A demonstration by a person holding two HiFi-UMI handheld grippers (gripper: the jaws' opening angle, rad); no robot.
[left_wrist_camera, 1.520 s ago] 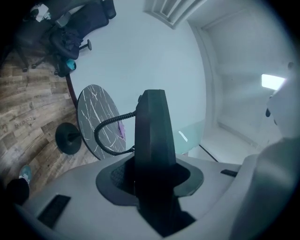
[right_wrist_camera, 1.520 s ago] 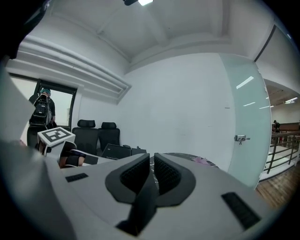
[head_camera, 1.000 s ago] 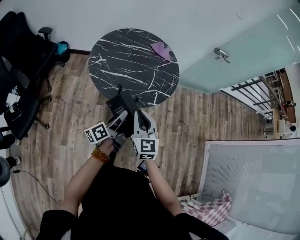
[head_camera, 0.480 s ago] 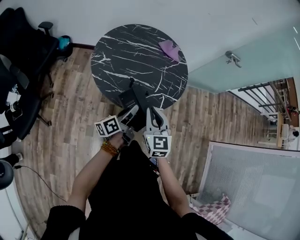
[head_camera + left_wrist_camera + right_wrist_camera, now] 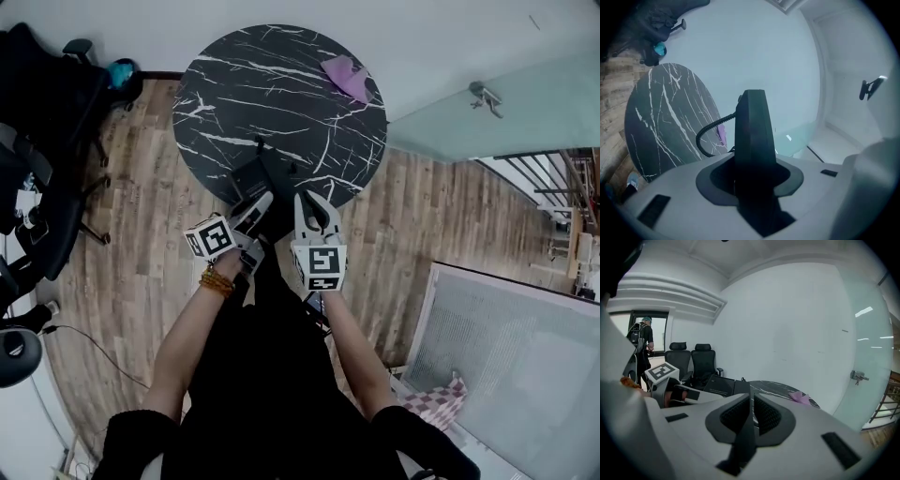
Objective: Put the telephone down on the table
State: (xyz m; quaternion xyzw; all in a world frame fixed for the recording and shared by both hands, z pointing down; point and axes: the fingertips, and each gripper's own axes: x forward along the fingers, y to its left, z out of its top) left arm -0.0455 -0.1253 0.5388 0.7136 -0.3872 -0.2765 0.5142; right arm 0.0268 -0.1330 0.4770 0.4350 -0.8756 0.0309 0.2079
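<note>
The black telephone (image 5: 253, 178) hangs over the near edge of the round black marble table (image 5: 234, 84), gripped at its near end by my left gripper (image 5: 259, 204). In the left gripper view the telephone (image 5: 752, 136) stands edge-on between the jaws, which are shut on it, and its coiled cord (image 5: 708, 133) loops out to the left. My right gripper (image 5: 314, 208) is just to the right of the telephone, apart from it. Its pads (image 5: 740, 414) are together with nothing between them. From the right gripper view the telephone (image 5: 723, 384) lies flat in front of the left gripper (image 5: 682, 392).
A crumpled purple thing (image 5: 345, 75) lies at the table's far right. Black office chairs (image 5: 37, 122) stand to the left on the wooden floor (image 5: 141, 244). A glass wall with a handle (image 5: 485, 94) is to the right, and a white mesh panel (image 5: 511, 375) at lower right.
Both grippers and the telephone have moved forward to the table; the telephone, earlier short of the rim, now reaches over the near edge. The table looks nearer.
</note>
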